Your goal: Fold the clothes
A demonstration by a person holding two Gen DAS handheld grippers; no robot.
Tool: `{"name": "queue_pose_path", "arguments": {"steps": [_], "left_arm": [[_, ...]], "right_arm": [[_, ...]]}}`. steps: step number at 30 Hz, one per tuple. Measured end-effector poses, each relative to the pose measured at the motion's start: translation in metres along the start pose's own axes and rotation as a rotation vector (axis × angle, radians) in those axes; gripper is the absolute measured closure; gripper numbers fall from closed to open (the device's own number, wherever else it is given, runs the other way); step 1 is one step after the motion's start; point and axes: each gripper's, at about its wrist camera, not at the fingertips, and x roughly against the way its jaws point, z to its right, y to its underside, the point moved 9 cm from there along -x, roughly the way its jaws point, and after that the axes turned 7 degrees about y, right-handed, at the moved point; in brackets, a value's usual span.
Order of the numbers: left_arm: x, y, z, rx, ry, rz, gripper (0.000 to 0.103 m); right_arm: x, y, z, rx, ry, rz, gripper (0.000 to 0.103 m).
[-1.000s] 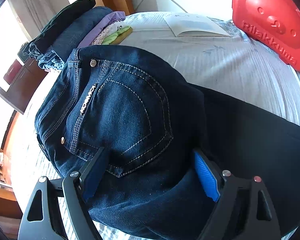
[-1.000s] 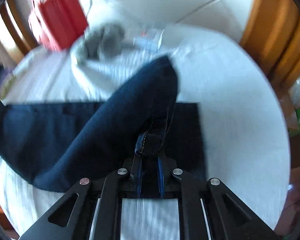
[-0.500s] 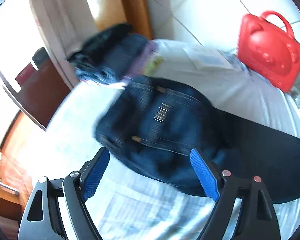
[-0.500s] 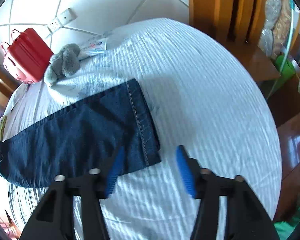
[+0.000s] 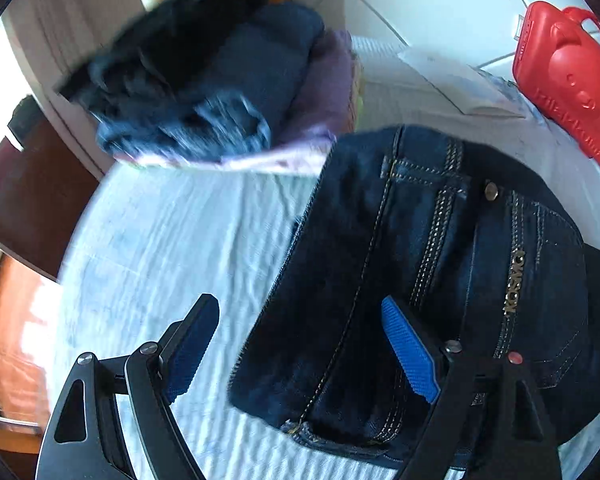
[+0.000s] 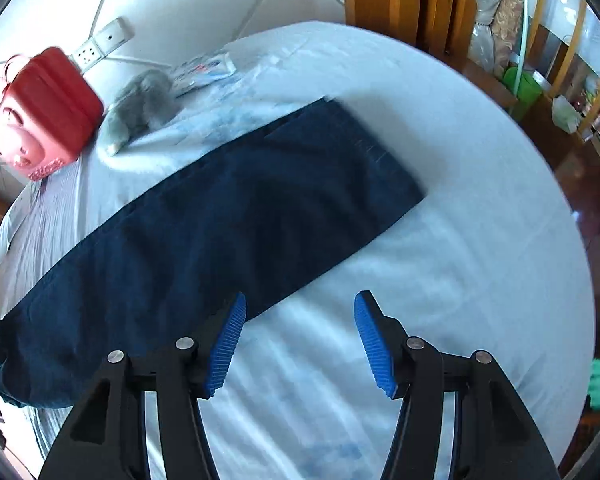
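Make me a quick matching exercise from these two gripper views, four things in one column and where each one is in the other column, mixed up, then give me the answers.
Things:
1. jeans
2. red case
3. grey plush toy
4. stack of folded clothes

Places:
A. against the tiled wall, beside the red case
B. at the bed's edge, beyond the jeans' waistband
C. laid flat across the bed
D. against the tiled wall under the socket

Pairs: 1-C, 2-D, 3-A, 4-B
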Motion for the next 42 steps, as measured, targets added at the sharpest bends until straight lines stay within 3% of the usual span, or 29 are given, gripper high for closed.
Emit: {"name": "queue_pose_path", "arguments": {"steps": [2,3,4,6,10,13,14,16,18,19,22,25,30,34,38,42], "left_arm": [[0.002,0.004,0.007,0.018,0.066,0.004,0.068],[0.012,0.005,0.011,0.022,0.061,0.021,0.085],[0.025,0.006,0.013,0.010,0.031,0.044,0.091],[0.048,0.010,0.009,-0.001,-0.024,0.085,0.091],[0.029,0.025,-0.017,0.072,-0.046,0.018,0.089],[0.002,0.034,-0.023,0.054,-0.097,-0.025,0.077],[0.011,0.031,-0.020,0.055,-0.091,-0.006,0.072],[0.036,0.027,-0.012,0.062,-0.054,0.036,0.044],[0.067,0.016,-0.002,0.032,-0.048,0.109,0.030],[0.078,0.010,0.004,0.017,-0.044,0.140,0.027],[0.088,-0.011,0.022,-0.019,-0.017,0.197,0.027],[0.066,-0.028,0.047,-0.054,0.026,0.190,0.027],[0.001,-0.031,0.060,-0.045,-0.023,0.092,0.027],[-0.030,-0.027,0.054,0.019,-0.045,0.055,0.018],[-0.022,-0.029,0.052,0.021,-0.061,0.054,0.017],[0.010,-0.026,0.050,0.021,-0.066,0.111,0.017]], "right_arm": [[-0.001,0.010,-0.019,0.020,0.006,-0.016,0.047],[-0.002,0.015,-0.031,0.047,0.013,-0.021,0.047],[-0.002,0.018,-0.039,0.069,0.022,-0.023,0.047],[-0.005,0.018,-0.048,0.087,0.041,-0.028,0.047],[-0.016,0.014,-0.055,0.088,0.052,-0.046,0.047],[-0.026,0.014,-0.057,0.107,0.061,-0.066,0.047],[-0.029,0.014,-0.057,0.114,0.062,-0.071,0.047],[-0.030,0.015,-0.057,0.123,0.060,-0.074,0.047],[-0.027,0.013,-0.054,0.122,0.056,-0.058,0.047],[-0.024,0.011,-0.052,0.114,0.046,-0.046,0.047],[-0.019,0.002,-0.044,0.091,0.037,-0.018,0.046],[-0.018,-0.010,-0.034,0.061,0.030,0.001,0.046],[-0.025,-0.023,-0.026,0.055,0.042,0.002,0.046],[-0.030,-0.024,-0.010,0.004,0.029,-0.004,0.046],[-0.028,-0.017,0.010,-0.031,0.029,-0.011,0.046],[-0.027,-0.014,0.032,-0.084,0.017,-0.005,0.043]]}}
